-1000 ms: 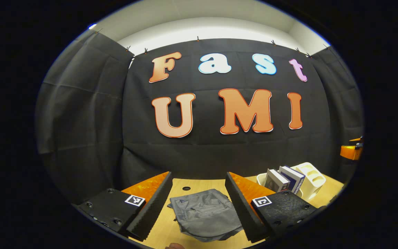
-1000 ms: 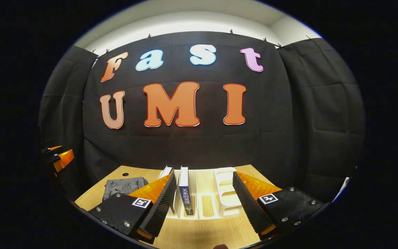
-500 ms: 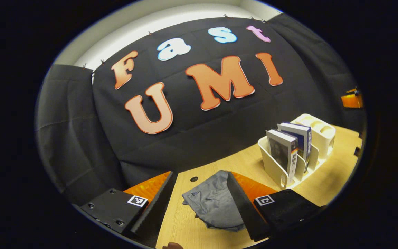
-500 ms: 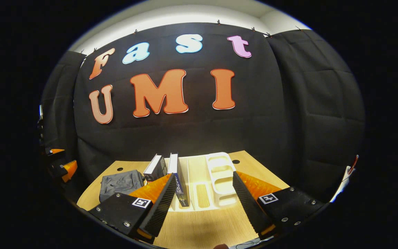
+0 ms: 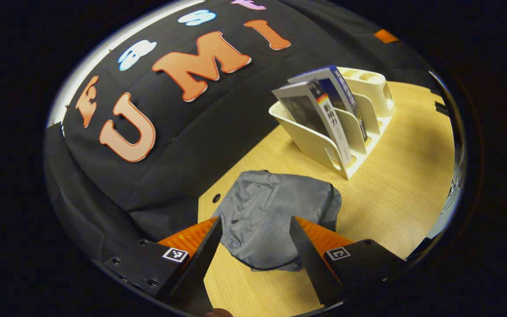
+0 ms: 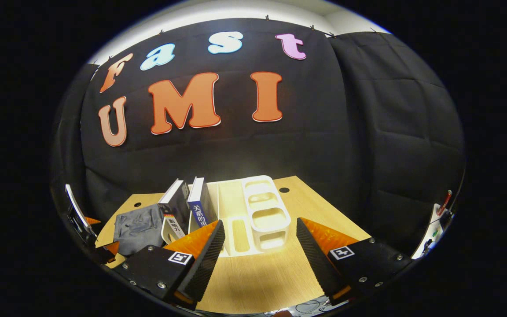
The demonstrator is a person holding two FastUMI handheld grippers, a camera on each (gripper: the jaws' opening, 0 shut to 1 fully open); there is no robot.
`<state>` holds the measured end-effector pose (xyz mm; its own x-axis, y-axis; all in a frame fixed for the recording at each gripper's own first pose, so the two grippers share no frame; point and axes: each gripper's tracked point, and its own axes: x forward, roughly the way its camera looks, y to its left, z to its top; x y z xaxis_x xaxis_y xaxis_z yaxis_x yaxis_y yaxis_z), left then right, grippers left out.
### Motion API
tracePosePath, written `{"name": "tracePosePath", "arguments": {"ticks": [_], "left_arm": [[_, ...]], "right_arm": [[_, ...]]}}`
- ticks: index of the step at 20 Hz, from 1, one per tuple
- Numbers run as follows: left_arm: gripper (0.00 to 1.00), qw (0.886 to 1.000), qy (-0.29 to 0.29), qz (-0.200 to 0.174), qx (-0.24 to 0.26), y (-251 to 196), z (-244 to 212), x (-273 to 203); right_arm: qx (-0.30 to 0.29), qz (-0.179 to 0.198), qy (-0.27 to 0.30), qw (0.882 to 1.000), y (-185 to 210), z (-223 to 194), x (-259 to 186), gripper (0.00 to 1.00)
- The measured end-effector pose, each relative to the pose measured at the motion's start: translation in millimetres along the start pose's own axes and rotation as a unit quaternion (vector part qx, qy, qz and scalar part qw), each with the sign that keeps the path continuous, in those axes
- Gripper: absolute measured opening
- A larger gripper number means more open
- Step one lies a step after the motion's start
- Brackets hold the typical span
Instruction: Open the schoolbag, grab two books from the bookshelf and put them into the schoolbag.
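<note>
Wooden table [image 5: 394, 193], crumpled grey schoolbag [image 5: 275, 211] lying closed

The schoolbag [image 5: 275, 215] is seen to be made of soft, matt grey cloth, crumpled into folds. The table [image 5: 403, 185] is surfaced in pale wood grain with a smooth, slightly satin finish. The bookshelf [image 6: 260, 211] is formed of smooth cream plastic on which light is softly reflected. The two books [image 5: 324, 110] are bound in glossy paper covers. The booth wall [image 6: 368, 145] is hung with matt black cloth, creased in a grid of fold lines.
</note>
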<state>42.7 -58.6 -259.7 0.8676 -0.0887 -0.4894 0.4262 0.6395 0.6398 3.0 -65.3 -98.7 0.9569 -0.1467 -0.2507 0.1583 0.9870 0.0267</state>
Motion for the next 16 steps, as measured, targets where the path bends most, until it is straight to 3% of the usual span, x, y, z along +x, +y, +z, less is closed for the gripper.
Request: {"name": "tracePosePath", "arguments": {"ticks": [5,11,16], "left_arm": [[0.97,0.997,0.032,-0.049,0.052,-50.5,-26.6,27.3],[0.97,0.992,0.072,-0.059,0.084,-65.2,-48.4,54.3],[0.95,0.989,0.097,-0.088,0.067,-68.3,-52.0,62.4]], "right_arm": [[0.001,-0.024,0.023,0.999,-18.7,-11.3,4.2,0.97],[0.0,-0.037,0.038,0.999,-28.9,-17.3,8.5,0.97],[-0.001,-0.03,0.045,0.999,-26.4,-19.9,12.1,0.98]]}}
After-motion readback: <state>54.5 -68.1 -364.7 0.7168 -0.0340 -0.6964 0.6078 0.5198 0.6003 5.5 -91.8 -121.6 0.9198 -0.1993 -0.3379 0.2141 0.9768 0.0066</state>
